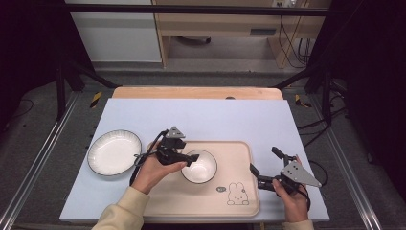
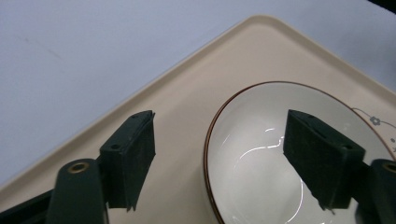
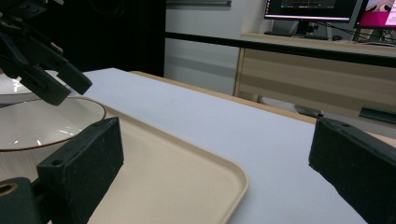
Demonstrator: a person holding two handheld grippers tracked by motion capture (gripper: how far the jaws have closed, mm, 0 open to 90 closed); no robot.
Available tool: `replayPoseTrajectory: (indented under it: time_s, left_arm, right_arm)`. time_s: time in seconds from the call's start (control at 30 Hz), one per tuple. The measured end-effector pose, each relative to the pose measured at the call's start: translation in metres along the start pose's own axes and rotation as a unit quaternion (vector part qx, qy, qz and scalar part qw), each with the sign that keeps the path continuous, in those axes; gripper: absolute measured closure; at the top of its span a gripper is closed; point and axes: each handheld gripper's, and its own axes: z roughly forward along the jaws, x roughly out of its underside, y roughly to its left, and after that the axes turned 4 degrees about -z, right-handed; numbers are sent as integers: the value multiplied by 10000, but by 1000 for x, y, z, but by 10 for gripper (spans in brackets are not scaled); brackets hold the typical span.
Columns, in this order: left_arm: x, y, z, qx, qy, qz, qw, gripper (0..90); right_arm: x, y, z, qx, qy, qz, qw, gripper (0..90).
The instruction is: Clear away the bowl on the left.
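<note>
A white bowl [image 1: 201,167] with a thin brown rim stands on a beige tray [image 1: 191,201] that carries a rabbit drawing. My left gripper [image 1: 190,159] is open over the bowl's left rim. In the left gripper view the rim of the bowl [image 2: 252,177] lies between the jaws of the left gripper [image 2: 219,163], one jaw inside the bowl and one outside over the tray [image 2: 177,121]. My right gripper [image 1: 265,161] is open at the tray's right edge, holding nothing. In the right gripper view the right gripper [image 3: 219,168] spans the tray's corner [image 3: 163,163], with the bowl [image 3: 42,123] farther off.
A white ribbed plate [image 1: 114,152] lies on the pale blue mat [image 1: 215,120] left of the tray. The wooden table edge [image 1: 196,92] runs along the back. A desk [image 3: 317,70] with monitors stands beyond the table.
</note>
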Motion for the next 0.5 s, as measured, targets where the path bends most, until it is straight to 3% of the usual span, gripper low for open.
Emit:
replayPoseTrajectory:
  time_s: [0.2, 0.33, 0.5]
  left_arm:
    - [-3, -5, -4, 205, -305, 190, 9991, 88]
    - [-5, -7, -9, 227, -621, 204, 9976, 72]
    - [-5, -11, -18, 315, -849, 417, 9950, 71]
  right_arm:
    - [0, 0, 0, 9, -26, 3, 10000, 32]
    - [0, 0, -2, 18, -9, 8, 10000, 32]
    - [-1, 0, -1, 11, -4, 43, 10000, 32]
